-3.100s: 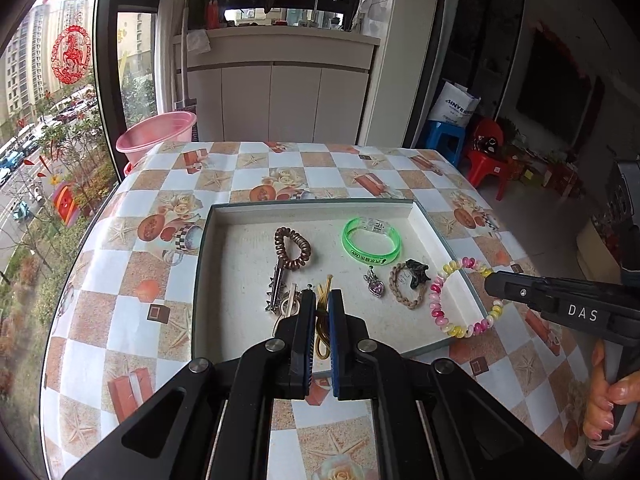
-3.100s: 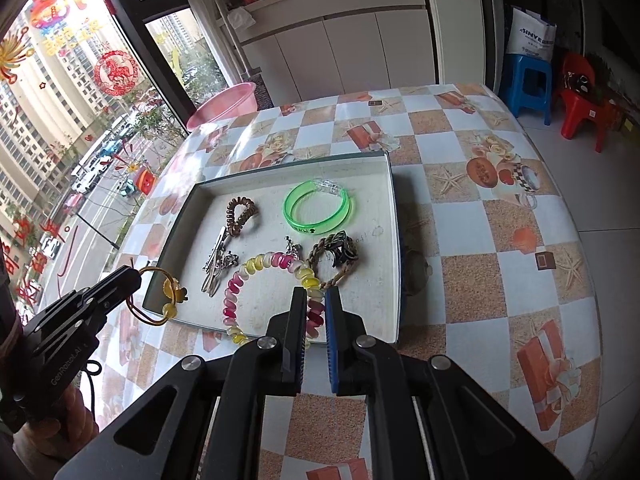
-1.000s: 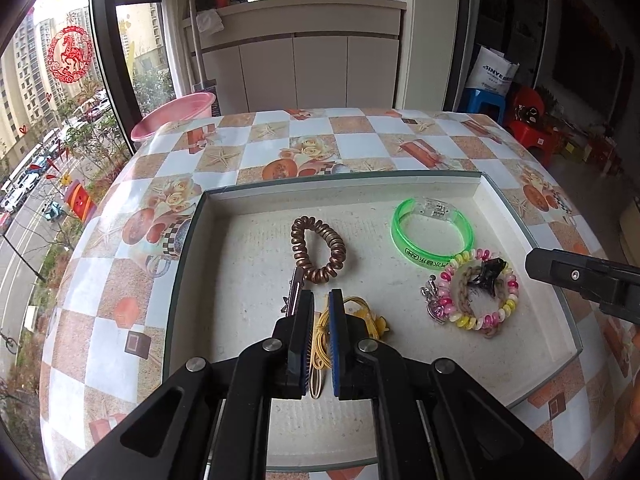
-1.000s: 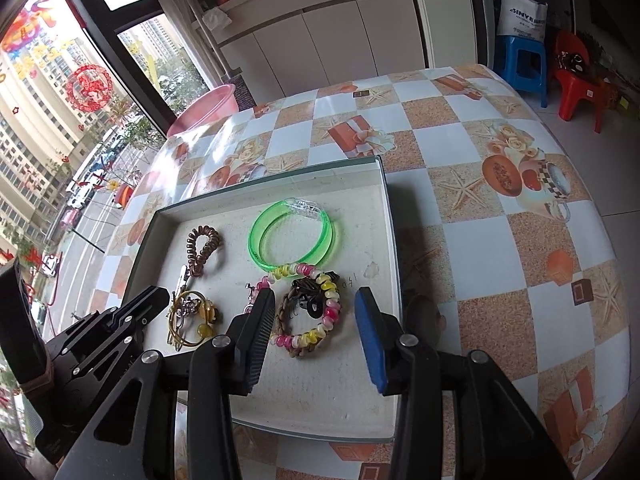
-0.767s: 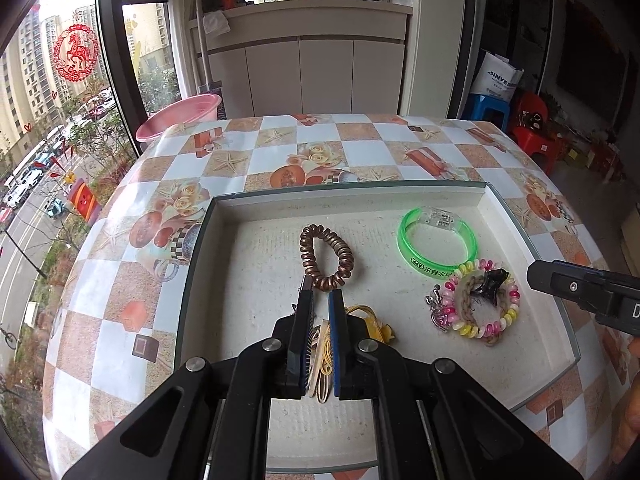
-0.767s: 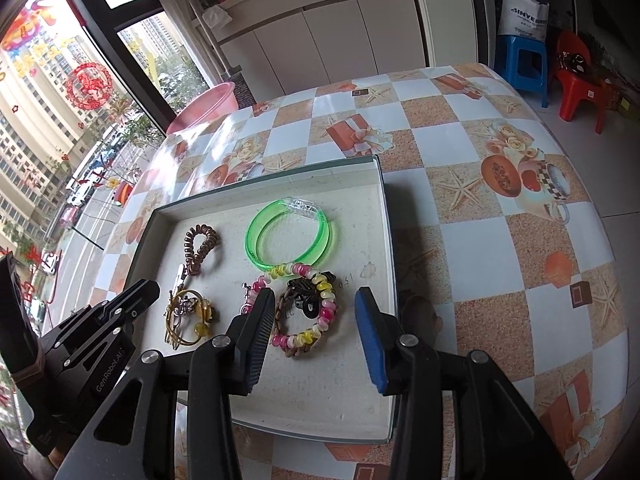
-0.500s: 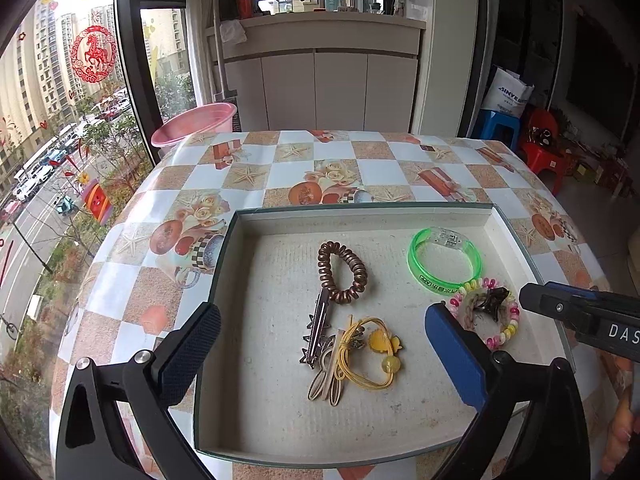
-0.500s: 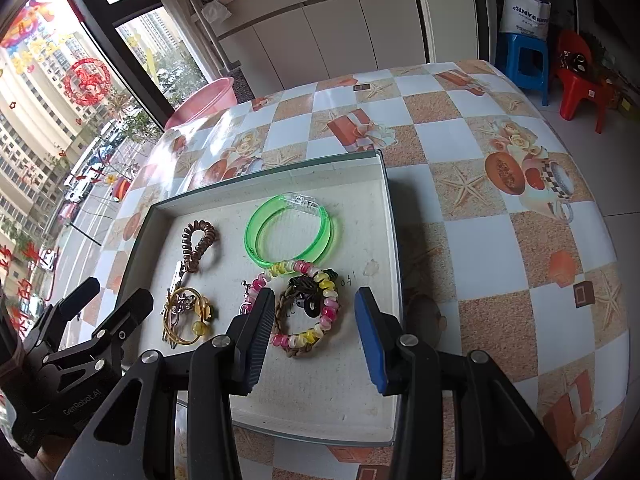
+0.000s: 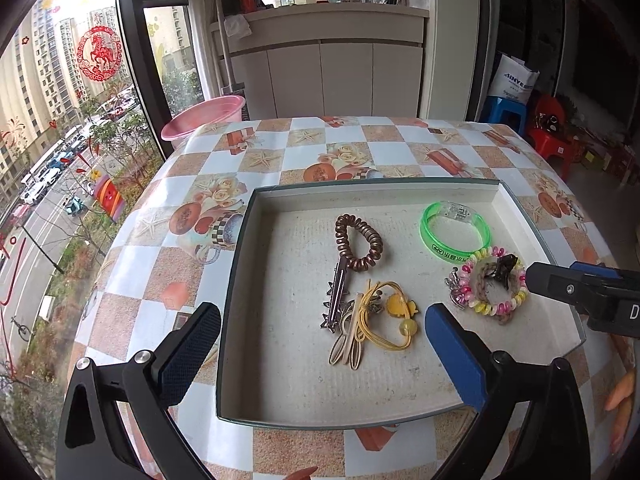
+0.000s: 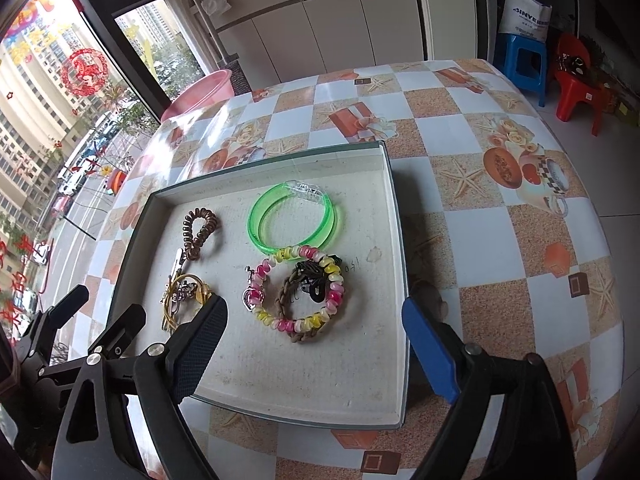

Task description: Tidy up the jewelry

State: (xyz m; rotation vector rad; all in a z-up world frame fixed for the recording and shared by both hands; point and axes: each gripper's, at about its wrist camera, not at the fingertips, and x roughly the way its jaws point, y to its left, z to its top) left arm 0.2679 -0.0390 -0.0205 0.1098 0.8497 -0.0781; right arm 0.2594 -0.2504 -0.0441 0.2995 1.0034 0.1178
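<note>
Grey-lined shallow tray (image 9: 256, 264) sits on the checkered tablecloth (image 9: 280, 152), all jewelry inside. Left gripper (image 9: 320, 344) jaws spread wide, nothing between the pads, hovering over the yellow elastic band (image 9: 386, 316) lying on the tray floor beside the silver hair clips (image 9: 338, 296) (brown coil tie (image 9: 358, 246) touching them). Right gripper (image 10: 314, 344) jaws have just been opening, now wide, gripping nothing; the pink-yellow bead bracelet (image 10: 300, 290) lies below, ringing a braided band (image 10: 290, 300) and a black clip. Green bangle (image 10: 292, 216) just beyond.
</note>
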